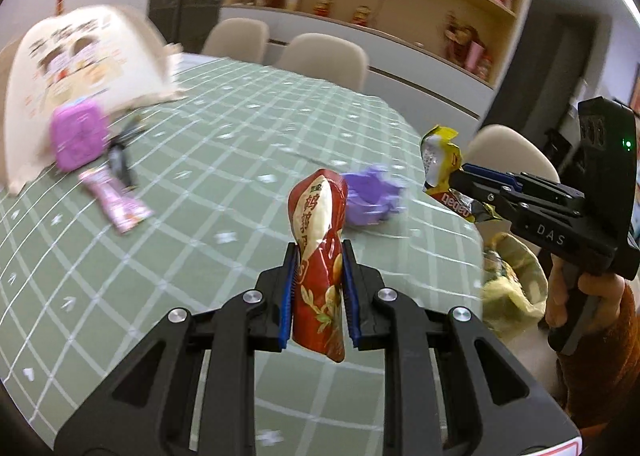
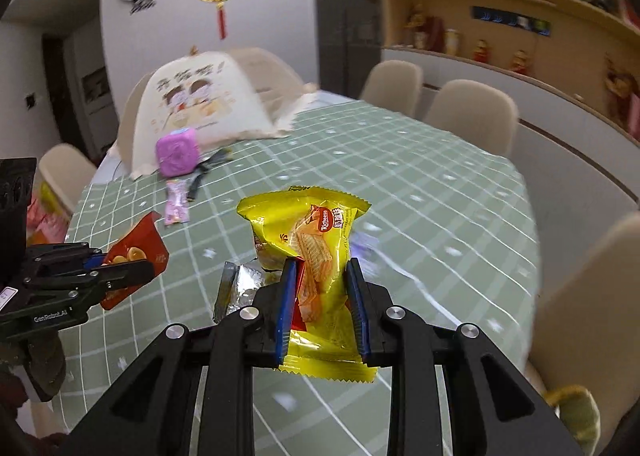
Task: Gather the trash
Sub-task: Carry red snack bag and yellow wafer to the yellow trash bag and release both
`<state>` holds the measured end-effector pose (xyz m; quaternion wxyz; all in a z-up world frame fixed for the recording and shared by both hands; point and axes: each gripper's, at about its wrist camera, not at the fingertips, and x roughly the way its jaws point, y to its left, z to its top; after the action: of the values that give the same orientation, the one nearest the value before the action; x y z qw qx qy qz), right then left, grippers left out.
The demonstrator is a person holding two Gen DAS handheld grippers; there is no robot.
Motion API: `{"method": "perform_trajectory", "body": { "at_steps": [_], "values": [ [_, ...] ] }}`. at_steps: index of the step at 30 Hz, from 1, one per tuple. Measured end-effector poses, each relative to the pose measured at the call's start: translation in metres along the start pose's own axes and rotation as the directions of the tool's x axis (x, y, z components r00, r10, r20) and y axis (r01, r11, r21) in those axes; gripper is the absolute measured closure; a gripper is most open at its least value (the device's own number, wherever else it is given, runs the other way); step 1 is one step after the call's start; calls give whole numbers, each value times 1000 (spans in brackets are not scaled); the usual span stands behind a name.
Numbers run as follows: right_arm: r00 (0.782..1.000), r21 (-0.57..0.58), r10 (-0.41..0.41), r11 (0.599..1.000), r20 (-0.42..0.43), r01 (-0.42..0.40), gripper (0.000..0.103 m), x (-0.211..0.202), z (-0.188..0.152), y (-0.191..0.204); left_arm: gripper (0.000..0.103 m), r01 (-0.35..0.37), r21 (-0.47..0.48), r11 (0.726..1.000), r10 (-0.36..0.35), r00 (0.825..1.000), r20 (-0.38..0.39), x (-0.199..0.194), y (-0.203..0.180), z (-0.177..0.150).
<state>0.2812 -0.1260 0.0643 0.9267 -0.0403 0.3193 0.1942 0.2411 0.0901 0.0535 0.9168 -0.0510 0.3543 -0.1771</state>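
Observation:
My left gripper (image 1: 320,252) is shut on a red snack wrapper (image 1: 318,216) that stands up between its blue pads, above the green checked table (image 1: 240,128). My right gripper (image 2: 322,270) is shut on a yellow wafer wrapper (image 2: 316,232); a bit of silver foil (image 2: 236,288) hangs beside its left finger. In the left wrist view the right gripper (image 1: 460,176) comes in from the right with the yellow wrapper (image 1: 438,160). The right wrist view shows the left gripper (image 2: 136,272) at the left with the red wrapper (image 2: 140,244). A crumpled purple wrapper (image 1: 372,196) and a pink wrapper (image 1: 116,202) lie on the table.
A cream mesh food cover (image 1: 80,68) stands at the table's far left, with a purple cube box (image 1: 78,136) and a black object (image 1: 120,160) in front of it. A yellow bag (image 1: 508,288) of trash sits below the table's right edge. Beige chairs (image 1: 324,56) ring the table.

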Motion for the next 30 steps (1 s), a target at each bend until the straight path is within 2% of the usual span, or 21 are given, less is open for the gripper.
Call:
{"method": "perform_trajectory", "body": {
  "at_steps": [9, 18, 21, 30],
  "values": [
    [988, 90, -151, 985, 29, 148, 78, -65, -55, -79, 84, 117, 128, 985, -114, 993, -37, 38, -106, 4],
    [956, 234, -293, 930, 13, 282, 78, -109, -109, -153, 84, 248, 190, 950, -228, 966, -122, 90, -191, -4],
    [939, 258, -343, 908, 3, 331, 78, -120, -125, -171, 84, 294, 203, 934, -264, 951, -162, 112, -215, -11],
    [916, 350, -394, 850, -71, 393, 78, -136, -173, -220, 84, 419, 224, 880, -353, 892, -282, 181, -291, -30]
  ]
}}
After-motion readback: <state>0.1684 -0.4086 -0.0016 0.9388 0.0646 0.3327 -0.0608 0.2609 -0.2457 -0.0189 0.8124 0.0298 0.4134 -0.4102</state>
